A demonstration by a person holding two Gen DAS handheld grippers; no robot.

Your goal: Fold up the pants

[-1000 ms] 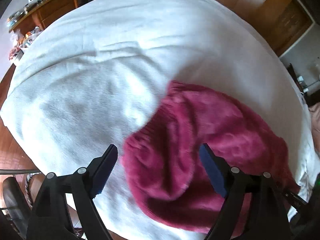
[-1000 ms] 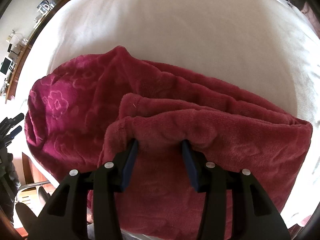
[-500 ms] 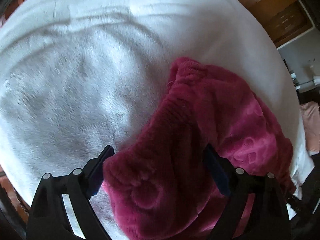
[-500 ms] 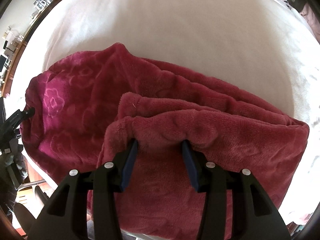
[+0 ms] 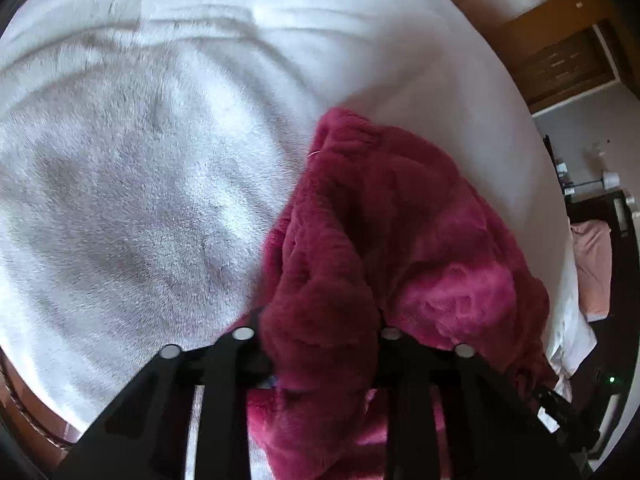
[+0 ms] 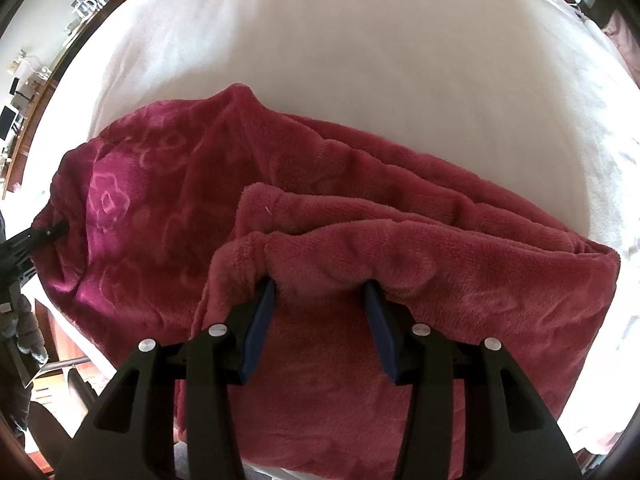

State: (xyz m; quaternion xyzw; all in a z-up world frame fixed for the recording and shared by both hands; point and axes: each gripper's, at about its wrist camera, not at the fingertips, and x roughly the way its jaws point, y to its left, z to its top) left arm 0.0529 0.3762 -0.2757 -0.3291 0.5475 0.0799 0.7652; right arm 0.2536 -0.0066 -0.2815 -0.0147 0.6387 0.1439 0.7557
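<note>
- The pants (image 6: 360, 240), a fluffy crimson fleece with a faint flower pattern, lie bunched on a white blanket (image 6: 360, 60) that fills most of both views.
- In the right wrist view they spread across the middle and lower frame, folded over on themselves, with a thick rolled edge running just above the fingertips.
- The right gripper (image 6: 320, 300) sits at the bottom centre, its blue-padded fingers (image 6: 256, 332) spread apart; the tips are tucked under that rolled edge and nothing is pinched between them.
- In the left wrist view the pants (image 5: 400, 240) fill the lower right, a ridge of fleece rising toward the centre of the frame.
- The left gripper (image 5: 320, 344) at the bottom centre has drawn in on a fat bundle of the fleece, which bulges between and over its fingers; the pads are buried, so the grip looks firm, though I can't see the contact itself.
- Wooden furniture (image 5: 560, 60) shows at the upper right of the left view.
</note>
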